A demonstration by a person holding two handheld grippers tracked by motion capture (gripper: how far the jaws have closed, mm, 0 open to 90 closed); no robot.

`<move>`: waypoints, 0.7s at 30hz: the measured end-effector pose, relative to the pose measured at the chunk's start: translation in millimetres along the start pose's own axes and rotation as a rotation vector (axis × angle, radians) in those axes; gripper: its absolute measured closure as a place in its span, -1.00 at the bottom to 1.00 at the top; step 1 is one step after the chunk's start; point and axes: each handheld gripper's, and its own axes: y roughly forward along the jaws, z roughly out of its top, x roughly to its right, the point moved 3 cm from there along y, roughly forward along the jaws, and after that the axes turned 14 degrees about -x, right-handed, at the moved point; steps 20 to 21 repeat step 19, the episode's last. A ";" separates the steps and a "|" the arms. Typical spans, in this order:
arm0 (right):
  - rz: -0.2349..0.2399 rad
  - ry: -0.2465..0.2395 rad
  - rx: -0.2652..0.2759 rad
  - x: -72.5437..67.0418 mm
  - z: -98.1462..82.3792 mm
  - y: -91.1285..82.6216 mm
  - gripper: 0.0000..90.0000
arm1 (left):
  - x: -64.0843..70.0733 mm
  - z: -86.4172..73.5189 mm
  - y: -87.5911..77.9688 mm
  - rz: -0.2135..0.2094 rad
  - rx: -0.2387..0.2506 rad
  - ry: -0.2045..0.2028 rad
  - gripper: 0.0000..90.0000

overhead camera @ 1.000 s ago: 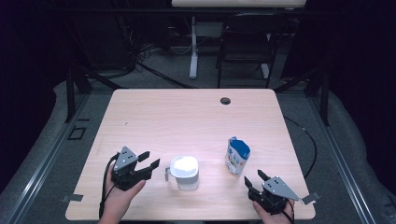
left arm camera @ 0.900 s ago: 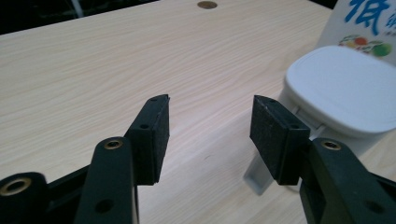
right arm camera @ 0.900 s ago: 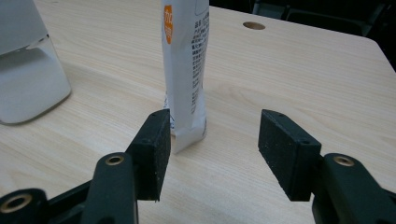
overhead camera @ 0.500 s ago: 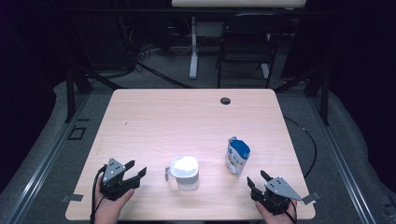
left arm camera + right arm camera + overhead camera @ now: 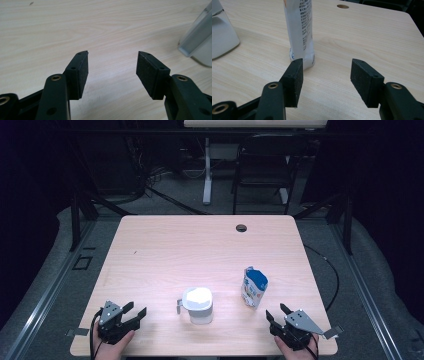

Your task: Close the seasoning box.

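A white lidded jug with a small handle on its left stands near the table's front middle. To its right a blue-and-white pouch stands upright. My left gripper rests low at the front left corner, well left of the jug. Its jaws have just been opening and hold nothing; in the left gripper view bare wood lies between them, with the jug at the right edge. My right gripper is open at the front right, just short of the pouch, which stands ahead of its left jaw.
The wooden table has a cable hole near its far edge. A dark chair and a desk leg stand beyond the table. A small dark speck marks the wood far ahead of the left gripper.
My left gripper has drawn away from the jug, moving left and down toward the table's front left corner. The right gripper, jug and pouch have stayed put.
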 end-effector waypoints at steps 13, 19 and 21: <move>-0.001 0.002 -0.013 -1.1 -4.3 2.9 -0.03 | -15.5 -15.6 -3.6 0.045 0.001 -0.046 -0.06; -0.008 -0.002 -0.014 -3.5 -4.9 3.2 -0.06 | -17.8 -17.3 -5.5 0.038 -0.002 -0.058 -0.10; -0.008 -0.002 -0.014 -3.5 -4.9 3.2 -0.06 | -17.8 -17.3 -5.5 0.038 -0.002 -0.058 -0.10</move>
